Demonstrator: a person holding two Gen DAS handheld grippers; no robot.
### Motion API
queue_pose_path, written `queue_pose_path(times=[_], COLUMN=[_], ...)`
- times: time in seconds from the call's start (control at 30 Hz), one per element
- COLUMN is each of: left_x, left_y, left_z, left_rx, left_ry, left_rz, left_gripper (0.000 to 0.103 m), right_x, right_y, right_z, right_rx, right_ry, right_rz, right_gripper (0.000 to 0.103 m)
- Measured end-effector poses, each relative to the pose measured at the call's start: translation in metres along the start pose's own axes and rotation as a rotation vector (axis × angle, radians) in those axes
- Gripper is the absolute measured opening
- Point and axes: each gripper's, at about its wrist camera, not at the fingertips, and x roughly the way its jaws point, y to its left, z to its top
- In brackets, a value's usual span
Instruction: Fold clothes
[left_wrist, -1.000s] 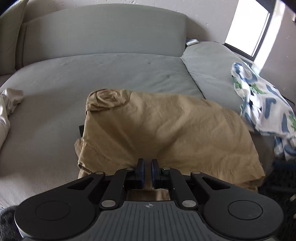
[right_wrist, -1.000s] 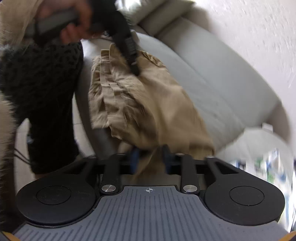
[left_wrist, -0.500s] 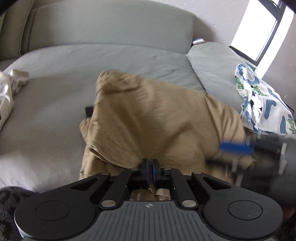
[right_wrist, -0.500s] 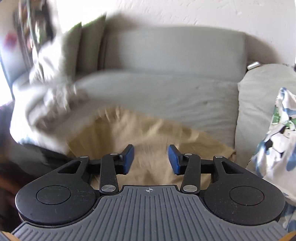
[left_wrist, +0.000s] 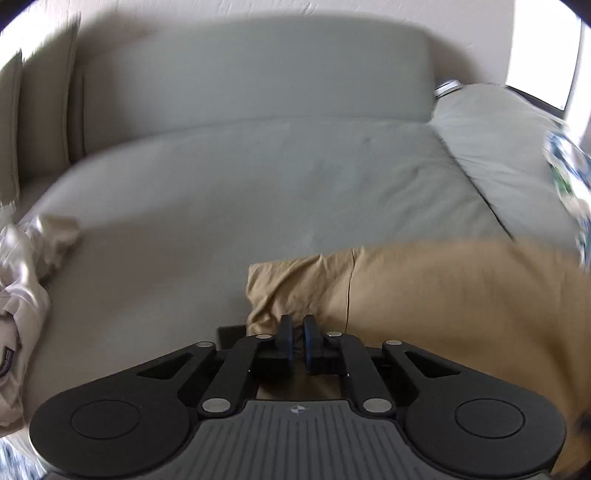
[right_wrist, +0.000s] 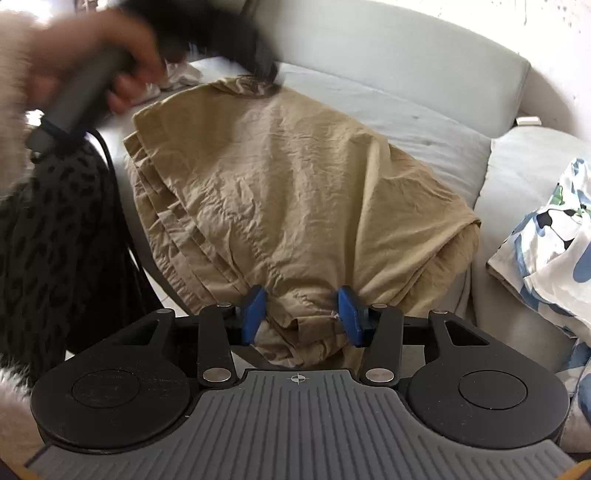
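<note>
The cloth by my fingers is plain tan all over. My right fingers have blue pads on black arms; my left fingers are black edged with blue. The sofa is pale grey-green. A white sheet carries blue, green and black patches. The crumpled garment is cream.

Motion blurs the left hand and left gripper; the frame edge crops the tan garment.
</note>
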Motion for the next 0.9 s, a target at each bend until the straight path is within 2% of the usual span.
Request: queue_pose_path(times=[0.1, 0.2, 0.3, 0.37, 0.43, 0.5, 0.6, 0.63, 0.7, 0.73, 0.8, 0.83, 0.87, 0.9], left_x=[-0.013, -0.010, -0.013, -0.012, -0.011, -0.010, -0.010, -0.009, -0.006, -0.005, -0.003, -0.002, -0.003, -0.003], left_y=[0.001, 0.008, 0.011, 0.015, 0.021, 0.023, 0.026, 0.028, 0.032, 0.034, 0.035, 0.034, 0.032, 0.029], left_z=[-0.005, -0.005, -0.006, -0.008, -0.011, -0.010, -0.010, -0.010, -0.010, -0.010, -0.011, -0.011, -0.010, -0.009], left_rx=[-0.013, -0.075, -0.096, -0.120, -0.164, -0.173, -0.177, -0.183, -0.196, -0.202, -0.210, -0.200, -0.185, -0.167], left_ry=[-0.003, -0.004, -0.009, -0.012, -0.009, -0.003, 0.007, 0.010, 0.013, 0.014, 0.015, 0.012, 0.009, 0.009], left_rz=[-0.005, -0.030, -0.034, -0.043, -0.061, -0.068, -0.078, -0.085, -0.100, -0.106, -0.112, -0.108, -0.101, -0.091], left_gripper=[0.005, 0.005, 0.005, 0.005, 0.005, 0.006, 0.006, 0.006, 0.006, 0.006, 0.006, 0.006, 0.006, 0.006], right_x=[-0.016, -0.038, -0.040, -0.024, 0.002, 0.034, 0.076, 0.090, 0.082, 0.076, 0.064, 0.059, 0.055, 0.047], right_y=[-0.019, -0.050, -0.074, -0.081, -0.081, -0.077, -0.078, -0.079, -0.088, -0.094, -0.097, -0.103, -0.110, -0.115], right_z=[0.006, 0.021, 0.052, 0.074, 0.091, 0.102, 0.097, 0.095, 0.077, 0.067, 0.048, 0.036, 0.024, 0.015], right_rx=[0.105, 0.286, 0.386, 0.405, 0.423, 0.418, 0.381, 0.368, 0.353, 0.346, 0.266, 0.271, 0.294, 0.337], right_ry=[-0.009, -0.113, -0.231, -0.265, -0.267, -0.249, -0.137, -0.097, -0.096, -0.101, -0.031, 0.012, 0.055, 0.070], right_rz=[0.055, 0.101, 0.025, 0.001, 0.029, 0.064, 0.034, 0.022, 0.014, 0.011, -0.154, -0.196, -0.226, -0.219], right_gripper=[0.050, 0.050, 0.049, 0.049, 0.049, 0.048, 0.038, 0.029, 0.015, 0.002, 0.003, 0.005, 0.014, 0.013])
